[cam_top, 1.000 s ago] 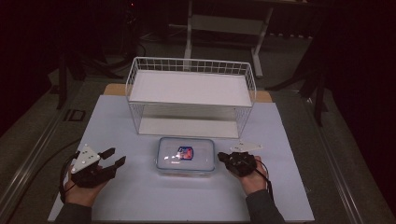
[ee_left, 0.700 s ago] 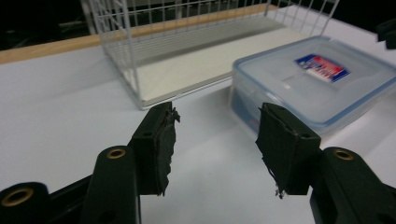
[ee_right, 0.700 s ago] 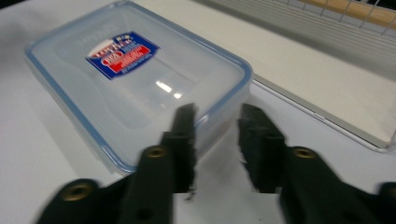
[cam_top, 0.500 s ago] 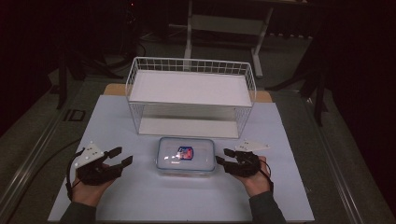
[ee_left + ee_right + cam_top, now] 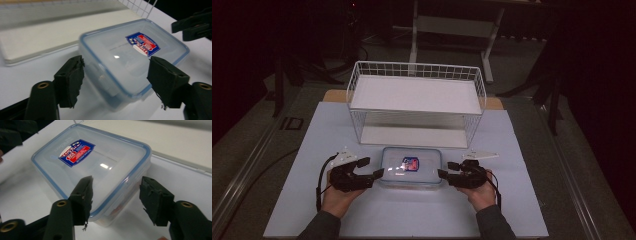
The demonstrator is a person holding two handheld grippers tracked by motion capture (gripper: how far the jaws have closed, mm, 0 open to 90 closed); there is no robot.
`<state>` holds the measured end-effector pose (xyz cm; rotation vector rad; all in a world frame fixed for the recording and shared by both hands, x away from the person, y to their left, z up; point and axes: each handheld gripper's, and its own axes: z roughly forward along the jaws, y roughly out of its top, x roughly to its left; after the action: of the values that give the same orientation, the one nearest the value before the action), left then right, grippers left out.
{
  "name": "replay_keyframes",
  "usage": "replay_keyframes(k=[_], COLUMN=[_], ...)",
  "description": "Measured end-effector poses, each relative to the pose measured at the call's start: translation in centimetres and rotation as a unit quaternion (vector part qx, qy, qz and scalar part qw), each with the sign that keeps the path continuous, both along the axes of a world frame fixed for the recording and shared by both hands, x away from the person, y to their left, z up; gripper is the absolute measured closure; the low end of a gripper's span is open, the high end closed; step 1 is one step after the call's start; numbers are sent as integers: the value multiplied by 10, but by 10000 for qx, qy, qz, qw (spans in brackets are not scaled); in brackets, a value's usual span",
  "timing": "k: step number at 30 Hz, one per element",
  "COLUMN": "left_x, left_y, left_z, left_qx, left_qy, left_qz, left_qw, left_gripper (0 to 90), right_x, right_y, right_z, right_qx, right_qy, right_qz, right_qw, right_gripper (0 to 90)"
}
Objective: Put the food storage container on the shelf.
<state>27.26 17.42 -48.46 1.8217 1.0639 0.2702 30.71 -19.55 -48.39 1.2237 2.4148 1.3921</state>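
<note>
- High view: I see the table (image 5: pixel 522 210) under a pale sheet, and everything I name sits relative to the clear container at its middle.
- The white wire rack (image 5: pixel 416 102) stands just behind the container, on the far side from me, with two flat white shelves, one above the other.
- The container (image 5: pixel 412 167) is a clear plastic box with a blue-rimmed lid and a red and blue label (image 5: pixel 410 163) on top; it lies flat on the sheet, lid on, between my two tongs.
- My left gripper (image 5: pixel 371 168) is just at the container's left end. In the left gripper view its jaws are spread wide, one to each side of the near corner of the box, neither pad touching it.
- My right gripper (image 5: pixel 446 169) is just at the container's right end. In the right gripper view its jaws are also spread, straddling a corner; I cannot tell whether the left pad touches the lid.
- A hand (image 5: pixel 337 199) holds each tool below the container.
</note>
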Motion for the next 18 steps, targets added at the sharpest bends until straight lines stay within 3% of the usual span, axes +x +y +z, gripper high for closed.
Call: replay_keyframes(k=[4, 8, 9, 13, 14, 17, 18], left_x=[10, 16, 19, 23, 26, 28, 31], left_y=[-7, -9, -10, -12, -13, -12, -11], left_z=[-9, -16, -19, -24, -27, -29, -32], left_qx=[-43, -139, -247, -332, -480, -596, -709], left_qy=[320, 534, 641, 740, 836, 863, 935], left_qz=[12, 4, -27, -70, -78, -59, -78], left_qw=[9995, 9985, 9976, 9967, 9953, 9945, 9931], left_gripper=[181, 176, 176, 186, 178, 169, 164], right_x=[5, 8, 10, 16, 17, 20, 21], right_y=[4, 6, 7, 6, 6, 6, 6], right_z=[-5, -9, -12, -17, -19, -22, -26], right_qx=[175, 199, 283, 438, 501, 558, 673], right_qy=[274, 381, 480, 652, 712, 820, 984], right_qz=[25, 9, 25, 61, 74, 90, 137], right_qw=[9995, 9991, 9984, 9969, 9962, 9950, 9928], right_gripper=[340, 293, 274, 242, 235, 207, 199])
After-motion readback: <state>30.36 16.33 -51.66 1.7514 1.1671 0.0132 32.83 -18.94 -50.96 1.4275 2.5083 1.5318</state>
